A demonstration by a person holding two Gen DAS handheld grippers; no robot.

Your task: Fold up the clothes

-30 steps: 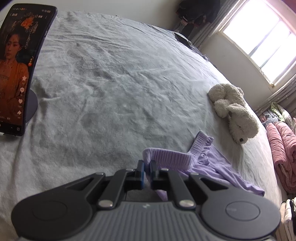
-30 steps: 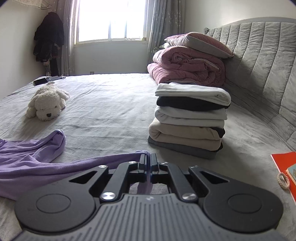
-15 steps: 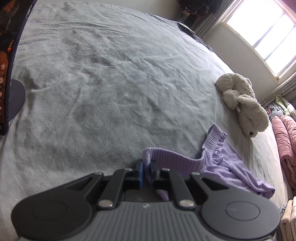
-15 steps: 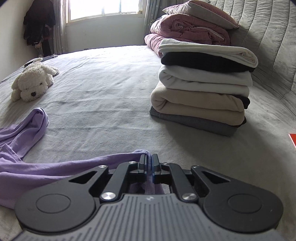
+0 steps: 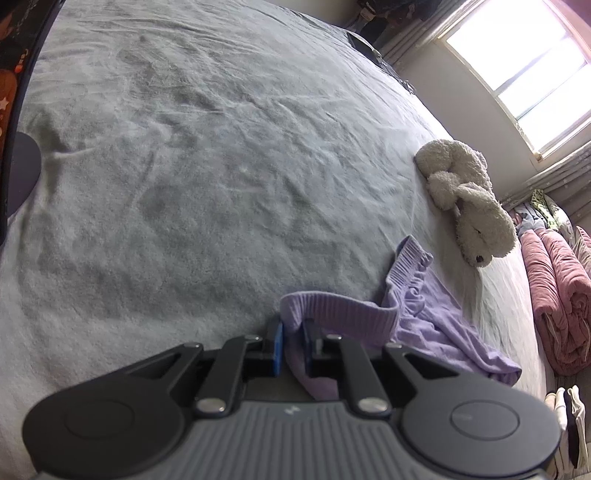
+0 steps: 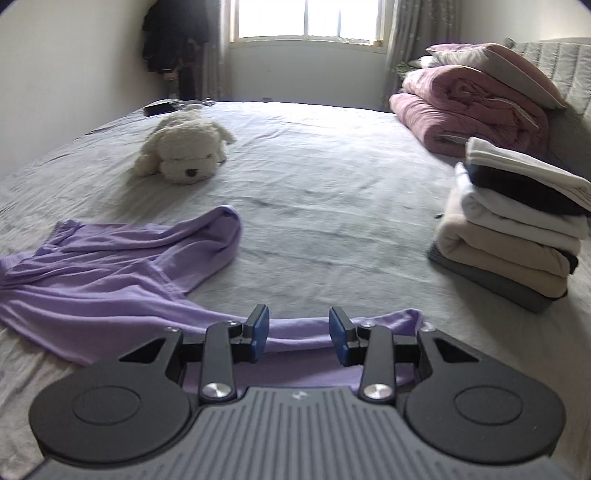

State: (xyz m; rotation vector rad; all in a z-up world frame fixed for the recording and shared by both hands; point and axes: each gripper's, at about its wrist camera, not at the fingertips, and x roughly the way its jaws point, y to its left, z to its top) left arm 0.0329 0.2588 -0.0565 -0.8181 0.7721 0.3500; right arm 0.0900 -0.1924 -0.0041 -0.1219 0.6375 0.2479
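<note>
The left hand-held gripper (image 5: 293, 341) is clamped on a ribbed cuff of the purple garment (image 5: 436, 325), the cloth pinched between its blue pads low in the left wrist view. The right hand-held gripper (image 6: 298, 334) stands with its jaws apart; they have just been opening, and the purple hem lies flat on the bed beneath and between the pads without being pressed by them.

The purple garment (image 6: 110, 273) lies spread and rumpled on the grey bed sheet (image 6: 332, 192), mostly to the near left in the right wrist view, with one sleeve curled up toward the middle. To the near right stands a stack of folded clothes (image 6: 513, 229), white, black, cream and grey layers, well apart from the garment.

Farther off, a white plush dog (image 6: 184, 151) lies on the sheet beyond the garment. At the far right a folded pink quilt (image 6: 469, 107) sits with a pillow (image 6: 495, 70) on top, against the quilted headboard. At the far end a window (image 6: 306, 18) lets in bright light, and dark clothing (image 6: 173, 40) hangs in the left corner. In the left wrist view, a phone on a stand (image 5: 14, 122) shows at the left edge.
</note>
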